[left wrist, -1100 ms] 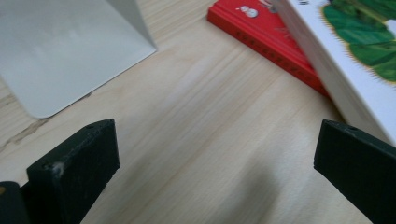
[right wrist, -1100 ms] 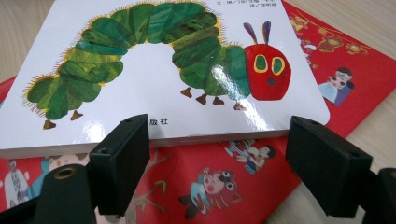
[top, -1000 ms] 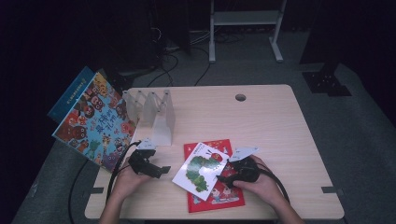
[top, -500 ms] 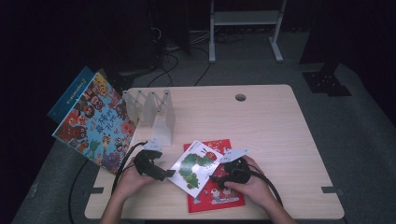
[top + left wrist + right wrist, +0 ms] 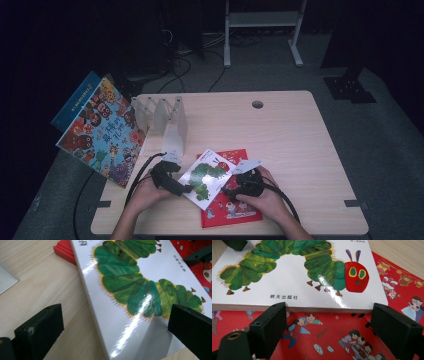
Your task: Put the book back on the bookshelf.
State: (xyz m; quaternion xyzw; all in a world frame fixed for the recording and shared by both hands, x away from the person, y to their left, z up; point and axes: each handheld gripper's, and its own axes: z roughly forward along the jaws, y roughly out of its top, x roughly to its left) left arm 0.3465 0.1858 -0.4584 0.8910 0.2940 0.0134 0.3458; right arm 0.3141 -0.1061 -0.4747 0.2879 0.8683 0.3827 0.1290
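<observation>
A white book with a green caterpillar [image 5: 207, 178] lies askew on a red picture book [image 5: 235, 207] at the table's front. My left gripper [image 5: 186, 189] is at its left corner. In the left gripper view the jaws [image 5: 116, 317] stand open, with the book's corner between them and no pad pressing on it. My right gripper [image 5: 229, 190] is at the white book's right edge, open. Its jaws [image 5: 328, 320] have just been opening. They hang over the red book [image 5: 332, 340], and the white book's edge [image 5: 294, 307] lies at their tips, not gripped.
A clear slotted book stand [image 5: 162, 120] sits at the table's back left. A colourful picture book [image 5: 102, 132] leans off the left edge with a blue one [image 5: 75, 97] behind it. Bare wooden table [image 5: 300, 150] with a cable hole [image 5: 257, 104] spreads right.
Both hands have closed in on the white book from either side. The book has shifted a little to the left and turned on the red one.
</observation>
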